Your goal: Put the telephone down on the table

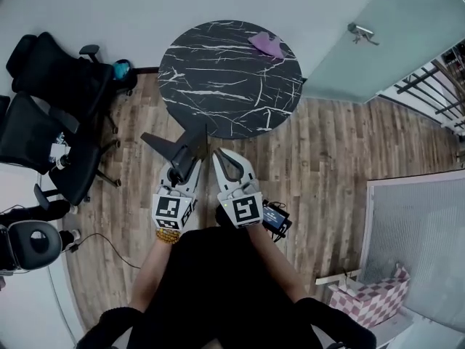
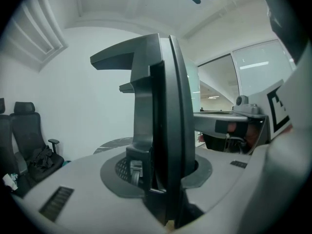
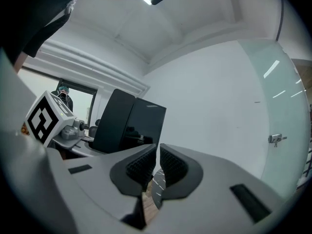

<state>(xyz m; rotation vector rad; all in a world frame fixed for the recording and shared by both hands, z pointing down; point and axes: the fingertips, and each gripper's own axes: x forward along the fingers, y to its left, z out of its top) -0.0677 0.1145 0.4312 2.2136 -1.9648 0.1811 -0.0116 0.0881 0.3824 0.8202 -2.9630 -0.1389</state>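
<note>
The telephone (image 1: 179,148) is a dark, angular set, and my left gripper (image 1: 187,160) is shut on it above the wooden floor, just short of the near edge of the round black marble table (image 1: 229,78). In the left gripper view the telephone (image 2: 161,121) stands upright, clamped between the jaws of the left gripper (image 2: 163,179), with the table (image 2: 114,143) low behind it. My right gripper (image 1: 220,154) hangs beside the left one, shut on nothing. In the right gripper view the pads of the right gripper (image 3: 158,162) nearly meet, and the telephone (image 3: 129,123) shows at the left.
A pink cloth (image 1: 265,44) lies on the table's far side. Black office chairs (image 1: 51,107) stand at the left, and a cable runs over the floor below them. A glass door with a handle (image 1: 361,31) is at the right, and a pink checkered box (image 1: 370,297) at the lower right.
</note>
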